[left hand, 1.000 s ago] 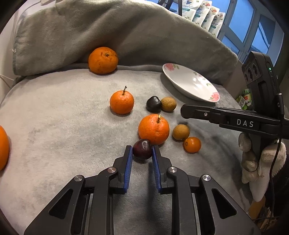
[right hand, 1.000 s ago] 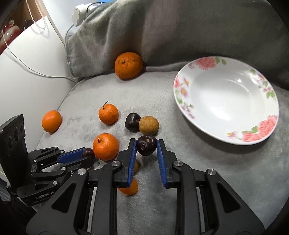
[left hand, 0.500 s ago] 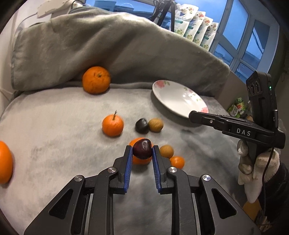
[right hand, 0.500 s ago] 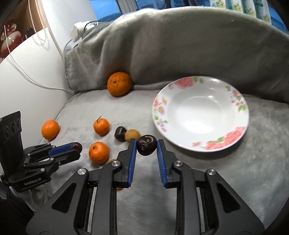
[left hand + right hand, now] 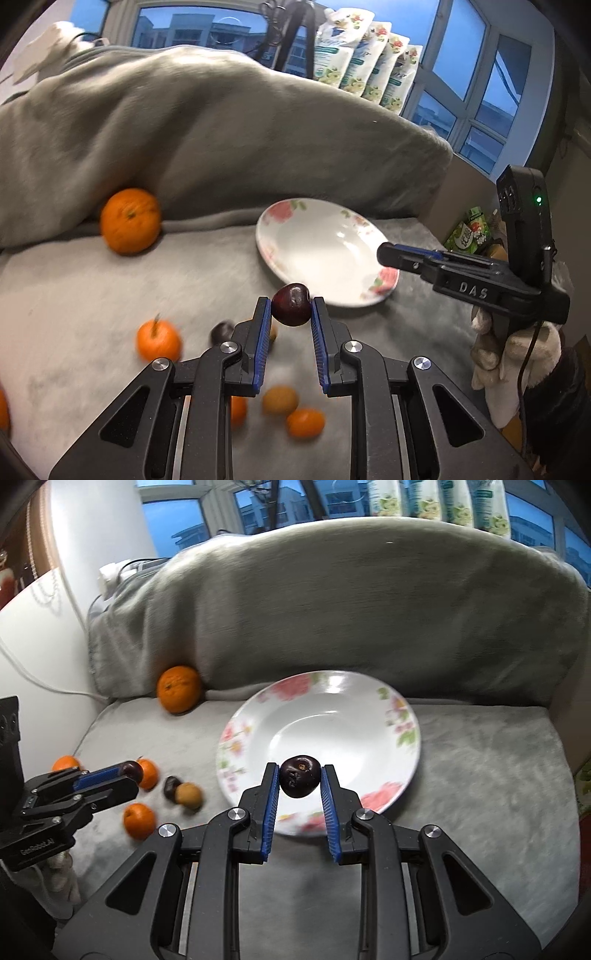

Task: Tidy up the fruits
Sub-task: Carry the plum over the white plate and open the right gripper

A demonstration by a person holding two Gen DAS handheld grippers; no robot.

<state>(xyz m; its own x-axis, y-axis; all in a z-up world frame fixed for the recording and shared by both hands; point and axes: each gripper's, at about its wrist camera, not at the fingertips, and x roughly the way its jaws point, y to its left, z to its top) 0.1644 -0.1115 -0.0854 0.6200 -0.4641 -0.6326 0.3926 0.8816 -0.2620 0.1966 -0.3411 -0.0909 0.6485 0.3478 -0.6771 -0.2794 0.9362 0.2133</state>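
My left gripper [image 5: 291, 308] is shut on a dark red plum [image 5: 291, 304], held above the grey blanket just short of the flowered white plate [image 5: 325, 247]. In the right wrist view my right gripper [image 5: 300, 780] is shut on a second dark plum [image 5: 300, 781], which hangs over the near rim of the plate [image 5: 351, 716]. The left gripper [image 5: 127, 771] also shows at the left of that view with its plum [image 5: 132, 770]. Several oranges, among them a large orange [image 5: 130, 220] by the blanket fold and a stemmed orange [image 5: 159, 339], lie on the blanket with a third plum [image 5: 170, 785] and a brown fruit [image 5: 189, 794].
A thick fold of the grey blanket [image 5: 221, 147] rises behind the plate like a wall. A white wall and a cable [image 5: 44, 679] stand at the left. Printed pouches [image 5: 365, 70] line the window sill. A gloved hand [image 5: 517, 354] holds the right gripper's handle.
Both grippers rose from among the fruit and moved toward the plate, each carrying its plum. The right plum now hangs over the plate's near rim.
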